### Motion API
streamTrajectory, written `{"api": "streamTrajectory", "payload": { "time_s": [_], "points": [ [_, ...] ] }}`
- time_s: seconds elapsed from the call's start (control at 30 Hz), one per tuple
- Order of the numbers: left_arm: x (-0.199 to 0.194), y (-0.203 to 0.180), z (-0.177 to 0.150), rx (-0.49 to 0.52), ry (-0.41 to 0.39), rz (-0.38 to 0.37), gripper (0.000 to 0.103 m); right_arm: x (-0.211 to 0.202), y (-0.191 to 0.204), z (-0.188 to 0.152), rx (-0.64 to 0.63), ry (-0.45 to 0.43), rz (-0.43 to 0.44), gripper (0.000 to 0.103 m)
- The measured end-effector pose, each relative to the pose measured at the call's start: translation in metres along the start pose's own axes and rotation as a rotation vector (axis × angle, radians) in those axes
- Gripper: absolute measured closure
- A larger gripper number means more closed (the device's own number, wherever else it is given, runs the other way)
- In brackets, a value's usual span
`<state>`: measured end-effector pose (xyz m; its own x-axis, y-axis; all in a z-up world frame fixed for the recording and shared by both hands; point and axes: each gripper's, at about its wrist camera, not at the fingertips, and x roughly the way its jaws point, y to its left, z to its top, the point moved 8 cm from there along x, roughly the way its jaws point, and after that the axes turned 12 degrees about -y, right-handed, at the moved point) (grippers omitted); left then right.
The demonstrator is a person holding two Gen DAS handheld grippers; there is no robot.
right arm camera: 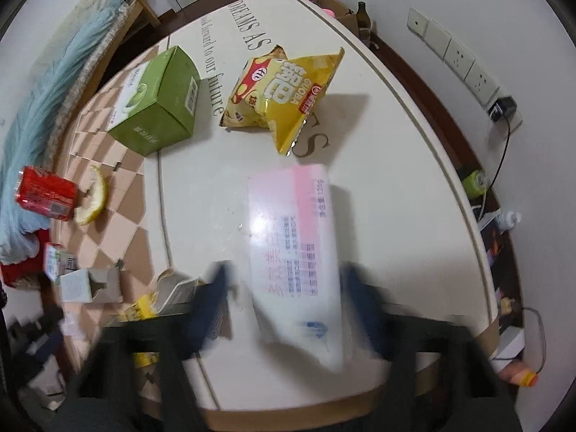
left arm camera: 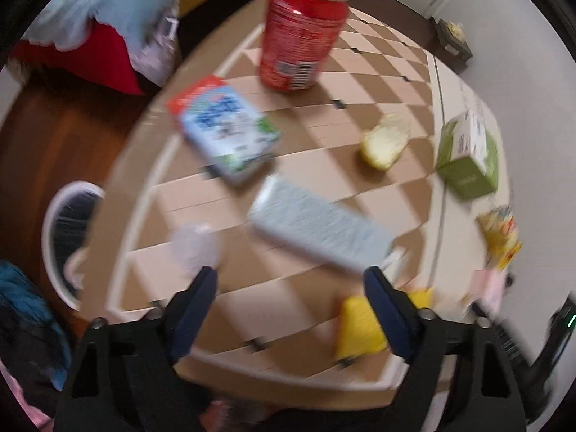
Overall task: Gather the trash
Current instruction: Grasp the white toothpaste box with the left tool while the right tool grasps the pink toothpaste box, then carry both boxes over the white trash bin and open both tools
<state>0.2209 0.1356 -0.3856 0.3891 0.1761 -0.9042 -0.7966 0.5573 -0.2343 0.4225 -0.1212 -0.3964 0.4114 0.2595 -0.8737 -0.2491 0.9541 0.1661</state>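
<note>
Indoor light is falling evenly; glare is showing on the pink packet (right arm camera: 291,252). Motion blur is smearing both views, edges are bowing, corners are vignetting black.

Red soda can (left arm camera: 304,32): upright, top opened, on checkered part of counter (right arm camera: 201,194). Milk carton (left arm camera: 225,131): flat. Pale blue-grey box (left arm camera: 320,226): flat, just beside carton. Fruit peel (left arm camera: 385,140): near green box (right arm camera: 158,100). Yellow snack bag (right arm camera: 284,93): crumpled, torn open. Pink-white plastic packet (right arm camera: 298,252): flat on white area.
</note>
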Motion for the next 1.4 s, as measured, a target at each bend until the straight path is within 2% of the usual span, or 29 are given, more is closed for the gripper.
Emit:
{"api": "streamTrajectory", "payload": {
  "time_s": [0.13,0.23,0.3,0.37,0.47,0.5,0.53,0.63,0.67,0.7,0.8,0.83,0.87,0.93,1.07,1.2,1.33,1.4],
  "points": [
    [0.025,-0.008,0.013,-0.153,0.048,-0.014,0.026,-0.001,-0.006,0.011,0.004,-0.029,-0.012,0.052],
    [0.040,-0.004,0.017,-0.242,0.065,0.011,0.041,0.001,-0.012,0.013,-0.001,-0.019,-0.012,0.052],
    [0.043,-0.001,0.019,-0.263,0.056,0.039,0.049,0.001,-0.016,0.012,-0.004,-0.011,-0.003,0.053],
    [0.040,-0.001,0.020,-0.218,0.037,0.064,0.054,-0.001,-0.019,0.010,-0.016,-0.002,0.003,0.053],
    [0.029,-0.013,0.012,0.008,0.029,0.081,0.062,-0.009,-0.022,0.000,-0.024,0.032,0.037,0.053],
    [0.022,-0.018,0.003,0.128,0.029,0.078,0.062,-0.012,-0.023,-0.006,-0.025,0.055,0.054,0.053],
    [0.018,-0.019,-0.003,0.200,0.028,0.088,0.062,-0.014,-0.022,-0.011,-0.032,0.071,0.064,0.053],
    [0.014,-0.017,-0.020,0.331,0.047,0.088,0.062,-0.016,-0.020,-0.022,-0.052,0.105,0.088,0.047],
    [0.015,-0.015,-0.021,0.344,0.039,0.106,0.062,-0.015,-0.020,-0.022,-0.056,0.094,0.081,0.037],
    [0.018,-0.012,-0.019,0.342,0.023,0.119,0.063,-0.014,-0.020,-0.020,-0.064,0.079,0.065,0.032],
    [0.027,-0.006,-0.017,0.303,0.006,0.126,0.062,-0.003,-0.019,-0.018,-0.061,0.047,0.036,0.032],
    [0.025,-0.005,-0.015,0.294,-0.016,0.127,0.062,0.000,-0.018,-0.021,-0.072,0.043,0.020,0.033],
    [0.027,-0.009,-0.013,0.302,-0.029,0.132,0.070,-0.001,-0.016,-0.019,-0.093,0.019,0.007,0.044],
    [0.024,-0.012,-0.014,0.328,-0.054,0.141,0.070,-0.002,-0.016,-0.021,-0.127,0.002,-0.029,0.052],
    [0.002,-0.019,-0.014,0.381,-0.132,0.135,0.070,-0.010,-0.020,-0.023,-0.110,-0.017,-0.025,0.053],
    [-0.039,-0.016,-0.006,0.402,-0.224,0.093,0.070,-0.041,-0.010,-0.016,-0.121,-0.077,-0.002,0.053],
    [-0.067,-0.032,0.020,0.403,-0.301,0.049,0.070,-0.083,0.030,-0.012,-0.166,-0.140,0.079,0.053],
    [-0.091,-0.020,0.037,0.396,-0.343,0.033,0.070,-0.098,0.052,-0.011,-0.188,-0.157,0.119,0.053]
  ]
}}
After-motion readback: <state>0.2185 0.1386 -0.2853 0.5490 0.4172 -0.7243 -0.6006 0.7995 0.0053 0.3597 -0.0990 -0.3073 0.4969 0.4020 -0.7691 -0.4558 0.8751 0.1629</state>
